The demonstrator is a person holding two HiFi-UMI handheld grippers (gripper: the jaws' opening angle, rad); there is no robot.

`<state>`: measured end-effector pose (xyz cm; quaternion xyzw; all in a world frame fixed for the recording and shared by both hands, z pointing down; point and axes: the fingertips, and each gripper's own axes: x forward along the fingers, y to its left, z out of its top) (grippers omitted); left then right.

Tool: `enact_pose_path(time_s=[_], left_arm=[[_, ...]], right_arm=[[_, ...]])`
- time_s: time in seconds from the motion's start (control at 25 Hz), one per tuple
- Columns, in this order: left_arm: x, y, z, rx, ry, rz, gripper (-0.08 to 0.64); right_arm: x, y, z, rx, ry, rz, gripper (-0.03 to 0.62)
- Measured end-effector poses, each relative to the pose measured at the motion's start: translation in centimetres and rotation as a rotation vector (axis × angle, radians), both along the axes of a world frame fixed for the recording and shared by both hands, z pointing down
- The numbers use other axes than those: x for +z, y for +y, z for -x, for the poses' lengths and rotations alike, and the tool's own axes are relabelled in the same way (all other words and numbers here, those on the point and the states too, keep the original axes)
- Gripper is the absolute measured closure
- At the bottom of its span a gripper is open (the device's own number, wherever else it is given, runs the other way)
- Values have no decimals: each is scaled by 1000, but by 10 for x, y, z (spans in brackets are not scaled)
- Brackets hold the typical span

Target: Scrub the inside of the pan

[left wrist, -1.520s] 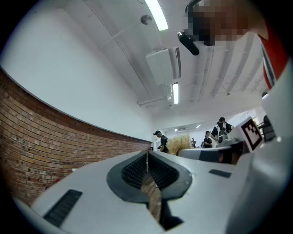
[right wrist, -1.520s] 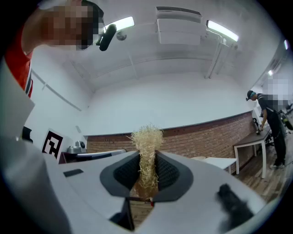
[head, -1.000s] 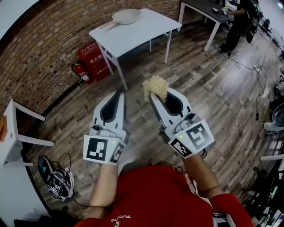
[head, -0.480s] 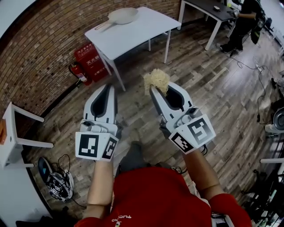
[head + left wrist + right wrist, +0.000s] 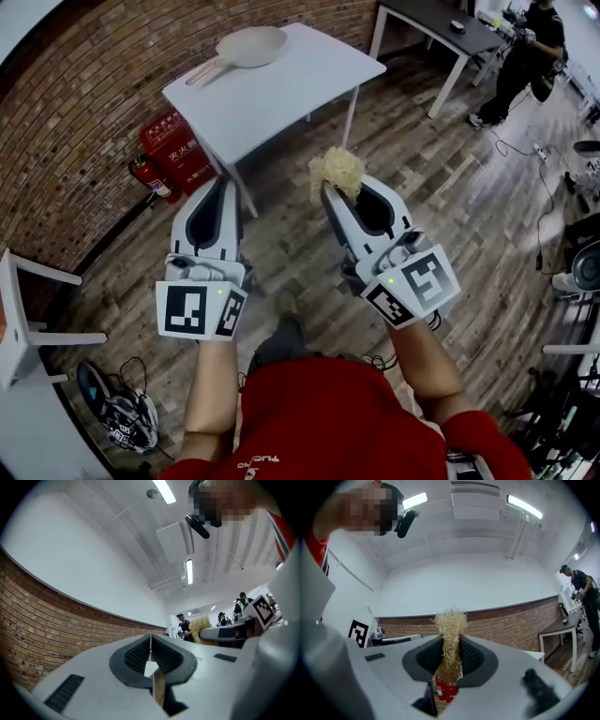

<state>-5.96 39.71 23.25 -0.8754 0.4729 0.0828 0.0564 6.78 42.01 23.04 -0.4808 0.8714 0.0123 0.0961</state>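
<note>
Two hand-held grippers are seen, and one pan and one scrubber are counted; the left hand-held gripper (image 5: 223, 185) is pressed together with nothing between its jaws, which meet along a straight seam in the left gripper view (image 5: 151, 645); the right hand-held gripper (image 5: 334, 193) is pinched on the scrubber (image 5: 337, 170), a loose, straw-coloured tuft of fibres that stands up from between the ribbed black pads (image 5: 471, 658) and spreads above the tips; each gripper is grey-white and carries one cube with black square markers at its rear.

The pan (image 5: 249, 46) is set on the far corner of one white tabletop (image 5: 281, 89), well apart from both grippers; it is pale, round and shallow, and its light handle is pointed toward the left edge.

The tabletop is carried on thin white legs over a floor (image 5: 441, 206) of mixed brown wooden planks; a curved red brick wall (image 5: 84, 103) is seen behind it, and against that wall one red box (image 5: 178, 142) with one red fire extinguisher (image 5: 150, 177) just beside it; one dark desk (image 5: 436, 22) is placed at the far right, with one person (image 5: 527, 45) in dark clothes standing near it.
</note>
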Motion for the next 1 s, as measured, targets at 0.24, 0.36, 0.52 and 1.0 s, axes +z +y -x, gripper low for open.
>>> enact_pose_path(time_s=[0.24,0.36,0.52,1.0], left_arm=[[-6,-115,21,15,2,-1,537],[-3,-162,24,33,5,8,537],[5,-209,28,39,15,23,537],[11,-350,11,-27,-1,23,537]], right_arm=[[-6,-114,23,18,16,10,505],[-4,-160,28,31,26,27,505],[10,-202,32,24,39,48,505],[13,-351,11,-30,70,17,505]])
